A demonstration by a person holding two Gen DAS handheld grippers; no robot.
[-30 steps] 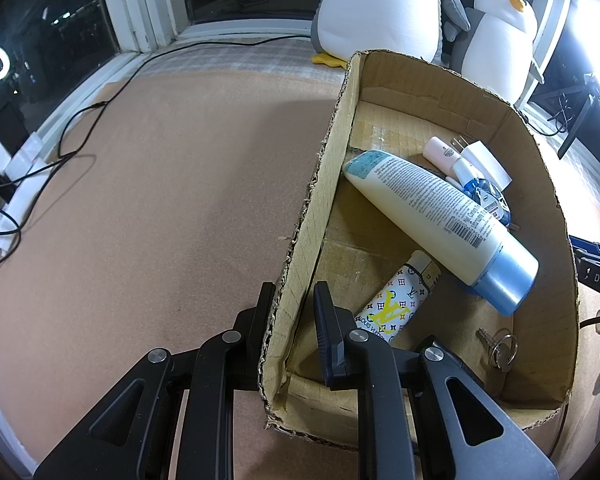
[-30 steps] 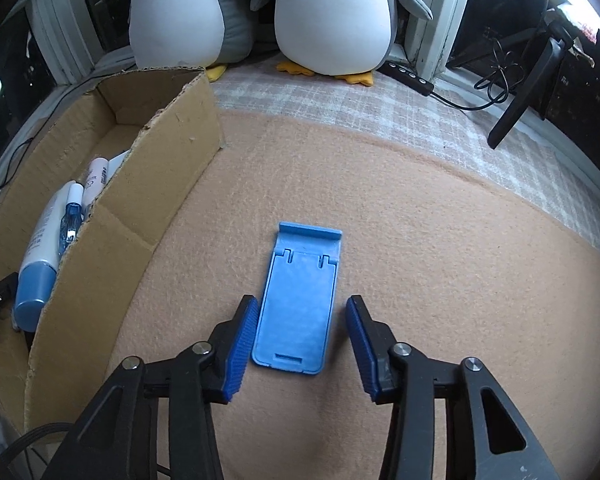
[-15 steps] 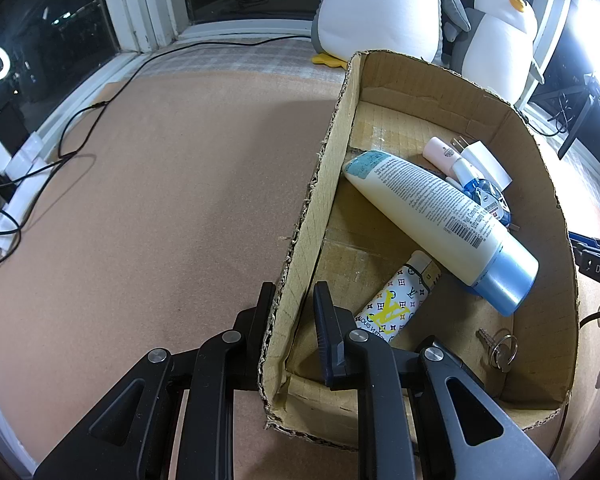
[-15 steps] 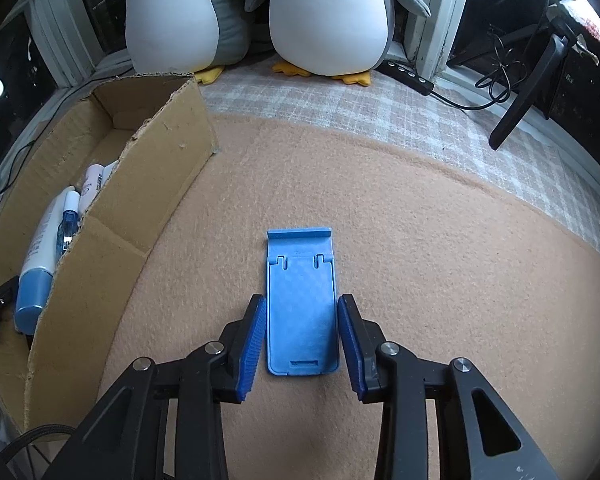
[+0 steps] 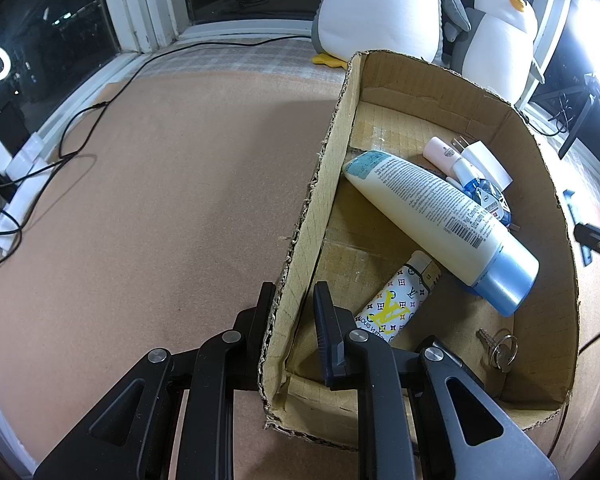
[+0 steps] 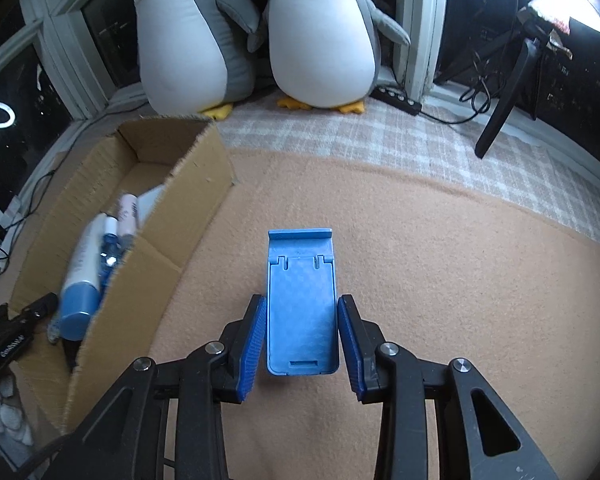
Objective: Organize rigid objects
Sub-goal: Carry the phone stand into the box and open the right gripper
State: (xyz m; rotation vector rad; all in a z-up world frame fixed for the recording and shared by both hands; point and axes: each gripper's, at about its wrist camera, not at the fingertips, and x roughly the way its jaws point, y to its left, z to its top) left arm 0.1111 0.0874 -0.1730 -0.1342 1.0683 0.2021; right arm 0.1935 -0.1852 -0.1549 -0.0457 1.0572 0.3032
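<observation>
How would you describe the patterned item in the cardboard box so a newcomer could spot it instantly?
Find the cardboard box in front of the plush penguins. At its near end, beside the left hand-held gripper straddling the box wall, lies the lighter. Unlike the plain cream bottle overlapping its top, it is white, covered in small coloured monogram symbols with a large yellow mark.

The left gripper (image 5: 294, 320) is all black: two flat, ribbed jaws on angular linkage arms with triangular cut-outs, each pivot carrying a round silver screw head. The right gripper (image 6: 302, 336) has the same black linkage and silver screws, but its jaws wear bright blue ribbed pads (image 6: 254, 344). In both views the arms run off toward 6 o'clock.
</observation>
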